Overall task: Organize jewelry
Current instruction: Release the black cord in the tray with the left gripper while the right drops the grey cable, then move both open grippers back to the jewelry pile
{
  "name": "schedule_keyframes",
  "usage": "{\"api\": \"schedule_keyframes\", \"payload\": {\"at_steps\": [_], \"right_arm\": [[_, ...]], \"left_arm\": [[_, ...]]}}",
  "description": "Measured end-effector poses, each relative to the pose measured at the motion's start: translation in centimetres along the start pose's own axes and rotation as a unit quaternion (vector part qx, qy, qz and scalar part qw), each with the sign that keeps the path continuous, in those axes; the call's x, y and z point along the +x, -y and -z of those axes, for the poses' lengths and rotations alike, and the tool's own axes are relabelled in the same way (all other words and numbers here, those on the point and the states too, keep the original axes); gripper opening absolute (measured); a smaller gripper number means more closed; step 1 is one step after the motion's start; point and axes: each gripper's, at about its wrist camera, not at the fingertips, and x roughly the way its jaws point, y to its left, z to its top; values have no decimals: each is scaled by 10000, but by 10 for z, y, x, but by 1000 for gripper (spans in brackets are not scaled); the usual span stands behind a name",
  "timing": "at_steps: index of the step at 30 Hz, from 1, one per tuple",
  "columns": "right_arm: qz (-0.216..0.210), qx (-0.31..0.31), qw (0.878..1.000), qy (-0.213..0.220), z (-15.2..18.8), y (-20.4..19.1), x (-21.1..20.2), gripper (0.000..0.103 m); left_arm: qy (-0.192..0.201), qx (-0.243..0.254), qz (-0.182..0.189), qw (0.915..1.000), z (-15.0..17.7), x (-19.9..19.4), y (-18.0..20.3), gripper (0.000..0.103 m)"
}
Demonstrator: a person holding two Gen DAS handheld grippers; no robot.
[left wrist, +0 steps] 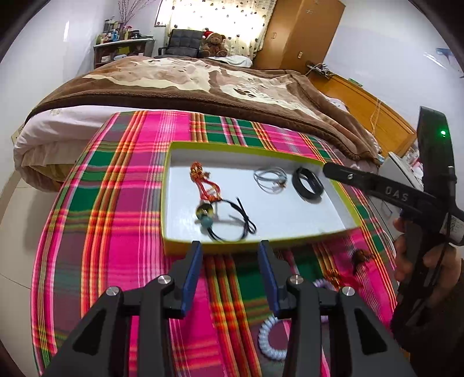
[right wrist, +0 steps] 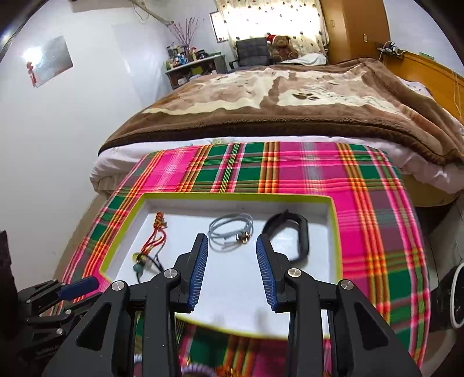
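Your left hand-held gripper and right hand-held gripper both hang spread and unladen, the black wristband at one o'clock in the green-rimmed tray.

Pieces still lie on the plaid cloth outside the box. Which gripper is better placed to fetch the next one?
Probably the left. The left gripper hangs open over the cloth, with the white spiral band just below its fingers. The right gripper is open over the box, facing pieces already inside.

Bright backlit curtain, fisheye warp, blur
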Motion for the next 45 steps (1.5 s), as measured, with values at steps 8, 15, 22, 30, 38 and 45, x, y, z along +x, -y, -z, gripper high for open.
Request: {"api": "schedule_keyframes", "payload": {"at_steps": [8,15,22,30,38,45], "right_arm": [[108,-38,9998,146,33,12,-43,36],[205,120,9994,238,57,30,-71,36],[371,346,9986,116,78,56,-77,36],[370,224,9991,49,102,61,-66,37],[502,116,9983,-258,105,61,-43,50],[695,-40,9959,-571,107,59,-23,50]], "left_arm": [[-204,131,328,9992,30,-7,10,42],[-317,117,393,9987,47,-8,10,42],[-379,110,415,9984,58,-10,10,42],[-432,91,423,9981,64,-8,13,43],[-514,130,327,9981,68,-7,15,43],[-584,170,264,9978,71,-4,20,43]]}}
